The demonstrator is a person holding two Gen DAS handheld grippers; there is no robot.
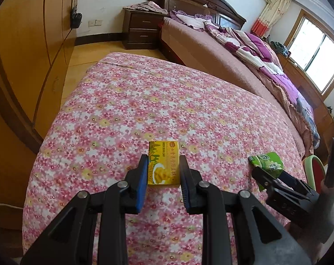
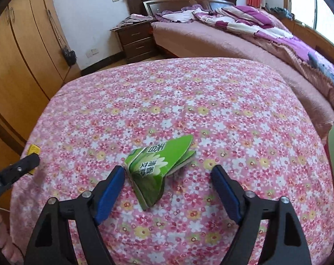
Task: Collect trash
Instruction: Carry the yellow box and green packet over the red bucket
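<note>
Though flattened, glossy green carton (image 2: pixel 160 172)

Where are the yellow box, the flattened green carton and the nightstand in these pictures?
yellow box (image 1: pixel 163 163): left wrist view, middle of its printed top face.
green carton (image 2: pixel 154 172): right wrist view, centre of its printed green panel.
nightstand (image 1: pixel 142 29): left wrist view, on its drawer fronts.

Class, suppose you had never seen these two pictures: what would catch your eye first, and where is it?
First, the pink floral cover that fills both views. On it lie two bright bits of trash: a yellow snack box framed between the fingers of the left gripper, and a crumpled green carton lying between the wide-open fingers of the right gripper. Behind stands a dark wooden bed with purple bedding.
</note>
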